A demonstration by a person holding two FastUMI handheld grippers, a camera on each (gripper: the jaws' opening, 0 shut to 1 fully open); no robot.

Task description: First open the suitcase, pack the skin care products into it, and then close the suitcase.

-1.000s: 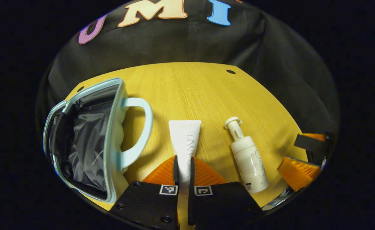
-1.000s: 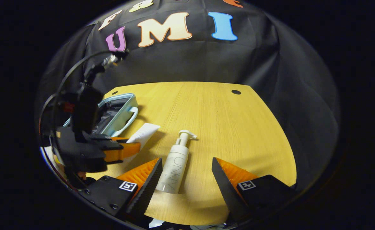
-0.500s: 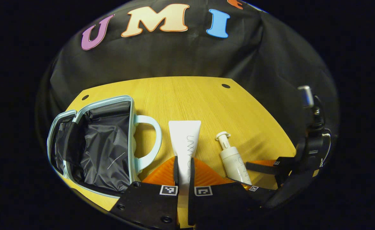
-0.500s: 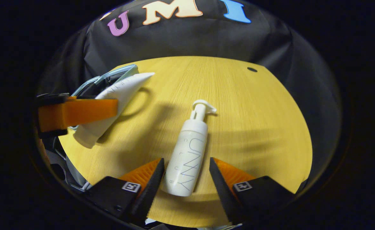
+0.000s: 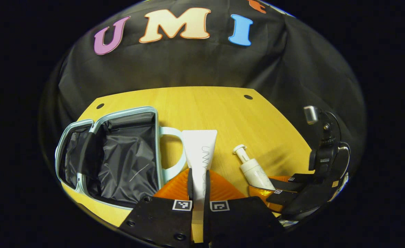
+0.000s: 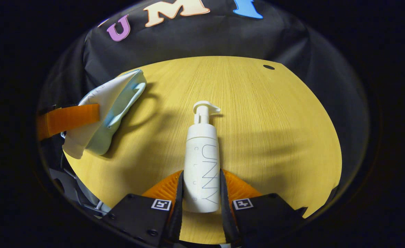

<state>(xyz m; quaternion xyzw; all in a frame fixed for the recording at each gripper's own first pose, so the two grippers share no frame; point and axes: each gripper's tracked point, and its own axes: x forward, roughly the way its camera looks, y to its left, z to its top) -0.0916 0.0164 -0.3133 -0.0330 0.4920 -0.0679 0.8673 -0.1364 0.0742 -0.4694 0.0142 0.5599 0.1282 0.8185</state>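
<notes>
- Left gripper [image 5: 197, 179]: clamped on soft tube [image 5: 200, 148], just right of open suitcase [image 5: 119, 155].
- Right gripper [image 6: 199, 193]: closed on stiff pump bottle [image 6: 202, 162], farther right; likely slippery, so hold mid-body.

Table [image 5: 202, 103]: yellow wood with fine straight grain running away from the camera, and a small dark round hole [image 5: 247, 97] near its far right corner. Suitcase [image 5: 119, 151], lower left of the left gripper view: pale blue rim and handle, lining of dark grey glossy fabric with a thin light streak. Tube [image 5: 200, 151], centre of that view: plain white with thin grey lettering along its length. Pump bottle [image 6: 202, 162], centre of the right gripper view: white body and pump head, with pale grey lettering. Both gripper bodies, bottom of each view: black, each bearing small black-and-white square markers.
</notes>
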